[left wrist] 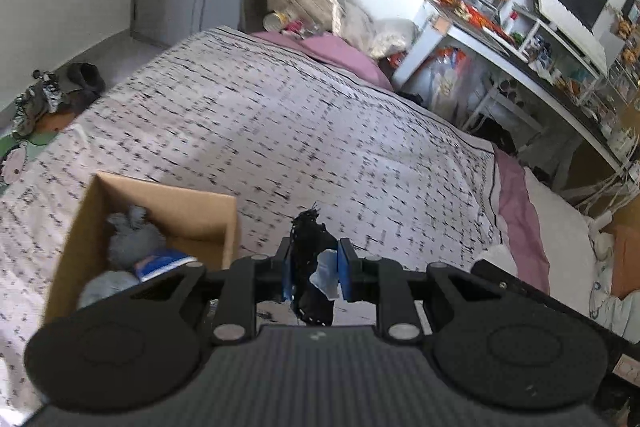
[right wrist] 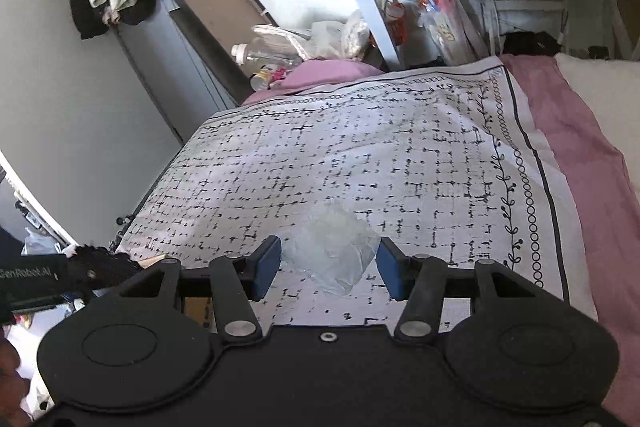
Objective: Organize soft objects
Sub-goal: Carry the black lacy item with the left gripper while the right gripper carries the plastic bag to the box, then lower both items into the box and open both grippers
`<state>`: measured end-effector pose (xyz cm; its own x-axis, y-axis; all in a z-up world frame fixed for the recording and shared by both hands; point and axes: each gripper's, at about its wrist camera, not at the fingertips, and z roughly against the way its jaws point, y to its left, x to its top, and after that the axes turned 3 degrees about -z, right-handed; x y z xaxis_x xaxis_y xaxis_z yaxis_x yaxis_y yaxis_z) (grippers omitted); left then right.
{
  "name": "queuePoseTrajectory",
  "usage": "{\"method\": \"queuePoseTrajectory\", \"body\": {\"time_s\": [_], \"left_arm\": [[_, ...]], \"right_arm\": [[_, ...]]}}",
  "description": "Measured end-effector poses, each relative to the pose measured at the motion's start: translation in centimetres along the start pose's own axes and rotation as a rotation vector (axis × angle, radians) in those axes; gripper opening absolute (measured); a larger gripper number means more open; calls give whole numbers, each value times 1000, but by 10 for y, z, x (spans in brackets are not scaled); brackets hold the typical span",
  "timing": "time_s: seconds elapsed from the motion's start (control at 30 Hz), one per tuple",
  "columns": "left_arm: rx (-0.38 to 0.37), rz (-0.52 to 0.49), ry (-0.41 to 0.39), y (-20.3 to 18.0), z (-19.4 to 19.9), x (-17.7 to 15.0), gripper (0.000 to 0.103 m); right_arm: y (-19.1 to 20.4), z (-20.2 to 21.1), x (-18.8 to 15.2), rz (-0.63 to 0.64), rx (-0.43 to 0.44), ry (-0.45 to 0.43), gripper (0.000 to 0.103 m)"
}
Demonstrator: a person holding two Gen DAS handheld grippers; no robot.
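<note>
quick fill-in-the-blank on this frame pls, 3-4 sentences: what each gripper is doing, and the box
1. The left gripper is shut on a ____ fabric item.
2. The right gripper is ____, its fingers on either side of a clear plastic bag lying on the patterned bedspread.
3. In the left wrist view, the cardboard box sits to the ____ of the left gripper.
4. The box already holds a ____ plush toy.

Missing words: black; open; left; grey
</note>
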<state>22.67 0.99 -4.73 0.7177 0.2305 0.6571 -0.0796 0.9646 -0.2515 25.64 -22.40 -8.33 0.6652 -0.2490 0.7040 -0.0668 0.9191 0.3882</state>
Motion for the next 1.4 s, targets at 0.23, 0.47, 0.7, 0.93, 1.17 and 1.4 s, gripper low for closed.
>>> {"method": "queuePoseTrajectory", "body": {"time_s": [0.23, 0.47, 0.7, 0.93, 1.17, 1.4], "left_arm": [[35, 27, -26, 35, 17, 4, 22], [46, 57, -37, 65, 27, 4, 22], [33, 90, -10, 86, 29, -9, 22], [28, 117, 37, 102, 25, -28, 25], [-13, 174, 69, 124, 20, -39, 33], [2, 188, 46, 142, 21, -33, 34]], "right_arm": [[23, 4, -6, 23, 10, 5, 52], [44, 7, -11, 55, 12, 3, 52], [65, 5, -15, 78, 19, 4, 52], [89, 0, -24, 109, 29, 25, 52], [116, -8, -34, 130, 54, 46, 52], [145, -23, -35, 172, 66, 70, 52]]}}
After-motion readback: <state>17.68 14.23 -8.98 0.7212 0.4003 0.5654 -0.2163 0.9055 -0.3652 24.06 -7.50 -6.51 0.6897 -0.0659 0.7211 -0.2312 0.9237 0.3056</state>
